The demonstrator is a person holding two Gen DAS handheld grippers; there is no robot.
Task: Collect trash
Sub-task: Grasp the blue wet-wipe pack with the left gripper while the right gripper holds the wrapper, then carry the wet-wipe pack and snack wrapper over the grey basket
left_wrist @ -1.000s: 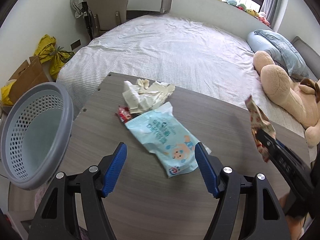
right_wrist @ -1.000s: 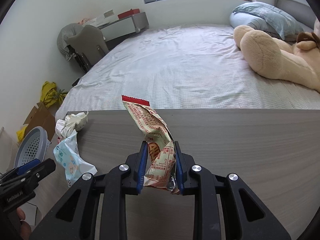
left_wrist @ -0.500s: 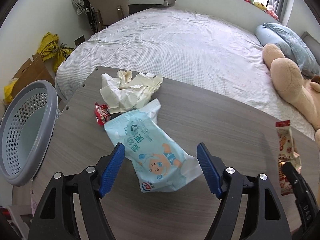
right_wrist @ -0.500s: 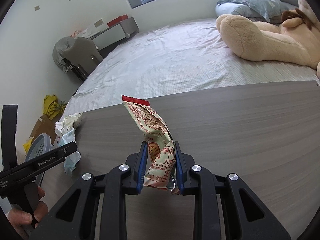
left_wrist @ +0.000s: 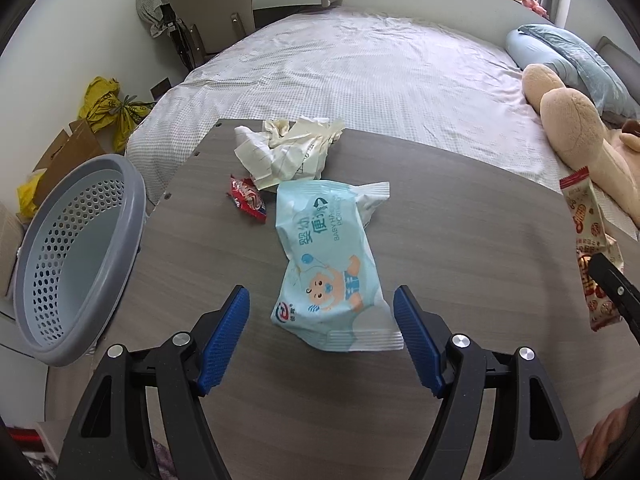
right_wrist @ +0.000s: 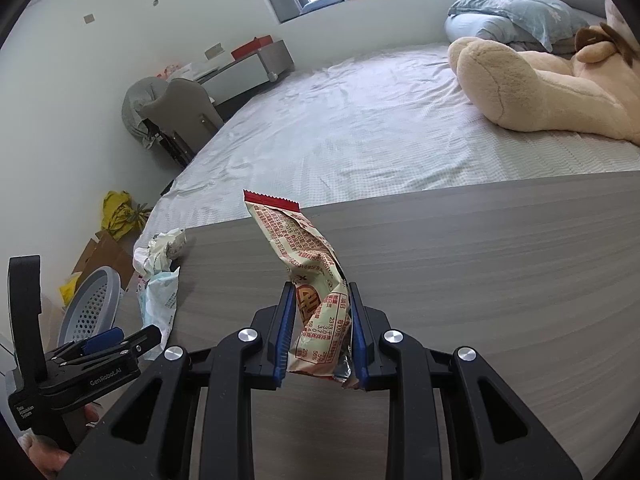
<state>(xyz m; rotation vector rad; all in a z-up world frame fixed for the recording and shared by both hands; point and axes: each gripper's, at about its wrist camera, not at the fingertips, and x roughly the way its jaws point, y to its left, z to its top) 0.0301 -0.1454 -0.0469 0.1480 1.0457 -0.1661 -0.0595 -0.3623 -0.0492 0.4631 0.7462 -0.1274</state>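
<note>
Pale-blue soft plastic wipes packet (left_wrist: pixel 332 264) lying flat on grey wood-grain table (left_wrist: pixel 460 220), long axis running away between wide-standing jaws of left gripper (left_wrist: pixel 322 312), nearer than right gripper (right_wrist: pixel 322 330) pinching cream-and-red snack wrapper (right_wrist: pixel 308 280).

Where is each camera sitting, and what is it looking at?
Left wrist view: sits on the left gripper, looking down at the wipes pack on the table; open blue fingers show.
Right wrist view: sits on the right gripper, facing across the table toward the bed; its fingers clamp a snack wrapper; a hand shows.
Both share: the wipes pack, wrapper, crumpled paper, basket.
</note>
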